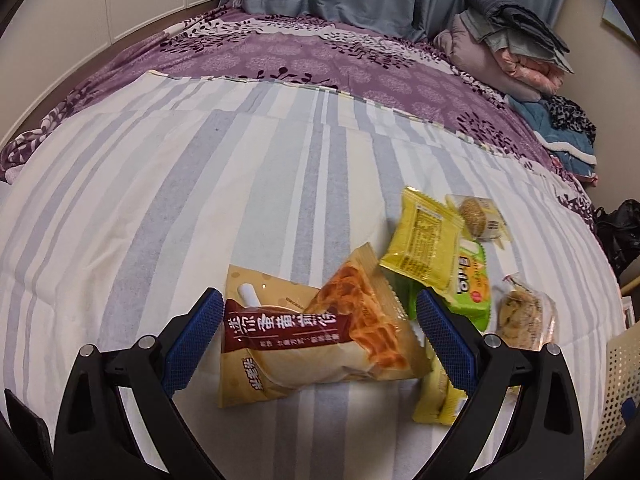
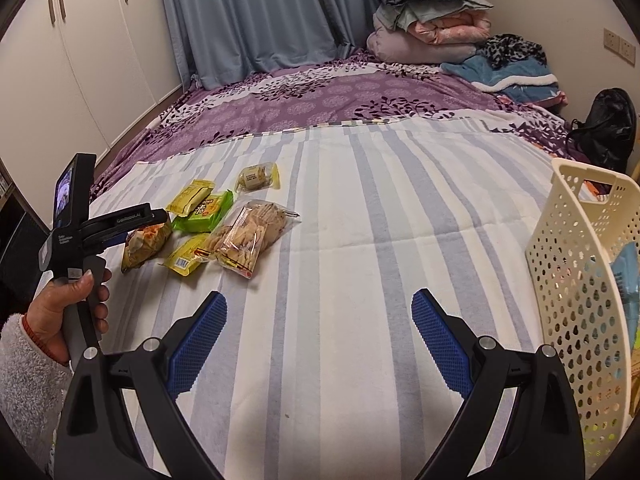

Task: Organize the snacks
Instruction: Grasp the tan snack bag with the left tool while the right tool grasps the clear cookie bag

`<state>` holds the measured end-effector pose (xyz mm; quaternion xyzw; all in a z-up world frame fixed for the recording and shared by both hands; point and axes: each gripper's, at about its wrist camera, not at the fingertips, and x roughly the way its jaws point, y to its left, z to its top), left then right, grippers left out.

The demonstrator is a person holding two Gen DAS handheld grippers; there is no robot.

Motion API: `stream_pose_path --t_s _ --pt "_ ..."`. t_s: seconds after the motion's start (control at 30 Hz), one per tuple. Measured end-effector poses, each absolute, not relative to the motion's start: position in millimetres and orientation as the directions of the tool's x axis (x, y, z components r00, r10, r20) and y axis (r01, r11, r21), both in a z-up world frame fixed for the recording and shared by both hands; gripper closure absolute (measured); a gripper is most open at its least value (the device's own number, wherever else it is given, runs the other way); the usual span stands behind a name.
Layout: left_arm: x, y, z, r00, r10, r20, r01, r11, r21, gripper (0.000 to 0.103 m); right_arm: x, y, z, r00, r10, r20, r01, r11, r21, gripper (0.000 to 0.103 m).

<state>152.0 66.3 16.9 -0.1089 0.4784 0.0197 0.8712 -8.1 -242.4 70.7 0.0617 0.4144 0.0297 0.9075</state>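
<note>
My left gripper (image 1: pixel 318 334) hung spread wide, astride the tan pastry packet (image 1: pixel 308 336) on the striped bedspread (image 1: pixel 160 200) — long axis crosswise between the fingers — far nearer than my right gripper (image 2: pixel 319 340), open over bare sheet.

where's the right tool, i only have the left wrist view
Observer: The right tool is open and empty, over bare striped sheet, apart from the snack pile.
Operator: any basket near it
Observer: Yes, a cream perforated basket stands upright just to its right, with something blue inside.
Operator: how does my left tool look from there
Observer: The left tool sits low at the tan packet; I can't tell whether they touch.
</note>
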Motion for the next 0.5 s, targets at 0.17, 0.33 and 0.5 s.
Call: stream_pose_path --t_s 0.17,0.33,0.5 --pt "154.8 74.3 7.4 0.529 -0.095 -0.843 -0.149 0.968 -0.202 0.003 -0.4 -236.7 64.9 0.644 0.111 -0.757 -0.013 0.991 0.135 0.010" --pt "153.9 75.9 4.3 0.528 -0.107 -0.843 -0.141 0.967 -0.212 0.003 12.6 -229.9 61.5 0.639 0.119 -0.760 -0.028 0.991 0.132 0.010" --pt "150.4 72.5 8.5 0.546 -0.095 -0.832 -0.129 0.972 -0.195 0.008 31.3 -221.2 58.2 0.627 0.152 -0.764 -0.047 0.986 0.157 0.010"
